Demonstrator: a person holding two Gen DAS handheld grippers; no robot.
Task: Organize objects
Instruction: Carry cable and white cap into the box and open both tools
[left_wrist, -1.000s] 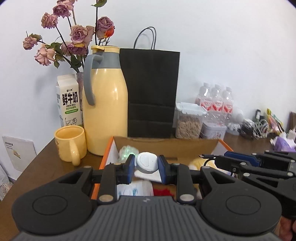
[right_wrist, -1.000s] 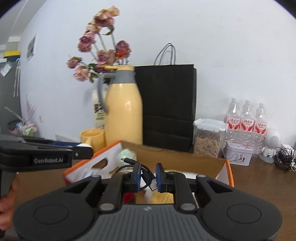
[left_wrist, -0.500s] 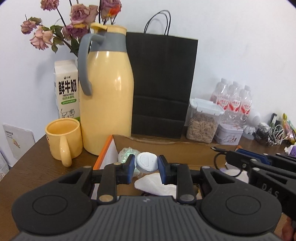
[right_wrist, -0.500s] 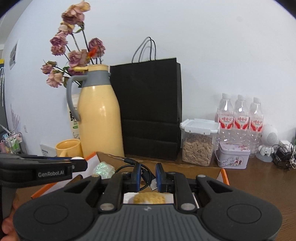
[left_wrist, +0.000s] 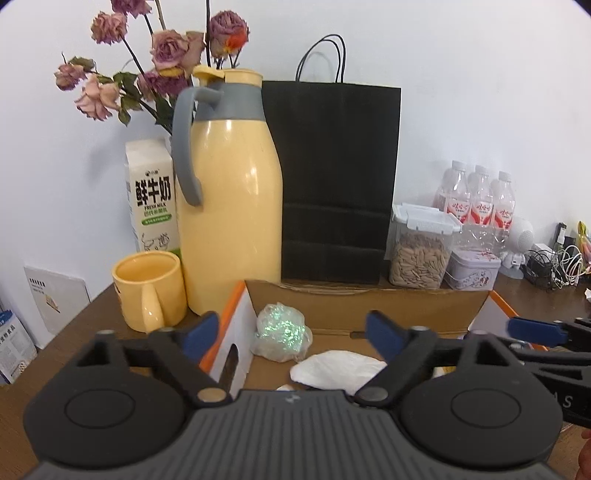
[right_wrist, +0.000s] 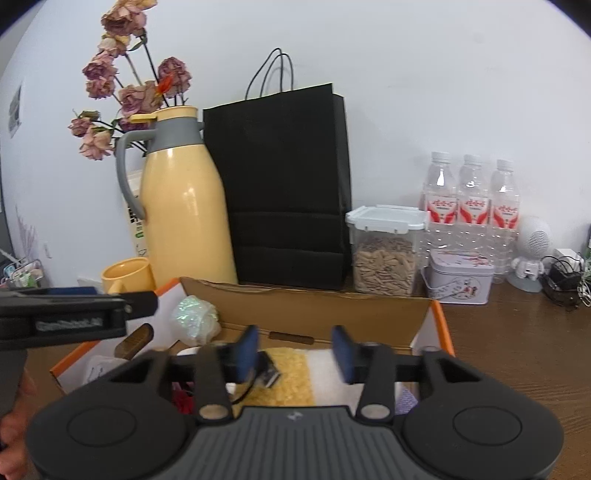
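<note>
An open cardboard box (left_wrist: 369, 306) with orange edges stands on the brown table. In it lie an iridescent ball (left_wrist: 282, 332), a white cloth (left_wrist: 340, 369) and a yellow sponge (right_wrist: 288, 373). My left gripper (left_wrist: 291, 334) hangs over the box, its jaws opening wide with nothing held between them. My right gripper (right_wrist: 294, 352) is also opening over the box (right_wrist: 314, 306). A black cable plug (right_wrist: 267, 374) hangs loose beside its left pad, not pinched. Each gripper shows at the edge of the other's view: the right gripper (left_wrist: 535, 328) and the left gripper (right_wrist: 74, 317).
Behind the box stand a yellow thermos jug (left_wrist: 229, 206), a yellow mug (left_wrist: 147, 288), a milk carton (left_wrist: 151, 195), dried roses (left_wrist: 162, 48), a black paper bag (left_wrist: 336, 177), a seed container (left_wrist: 421, 251), a tin (right_wrist: 458, 277), water bottles (right_wrist: 472, 199) and tangled cables (left_wrist: 554, 262).
The left jaws have spread and the white round object they held is gone from between them. The right jaws have parted off the black cable, which sags into the box.
</note>
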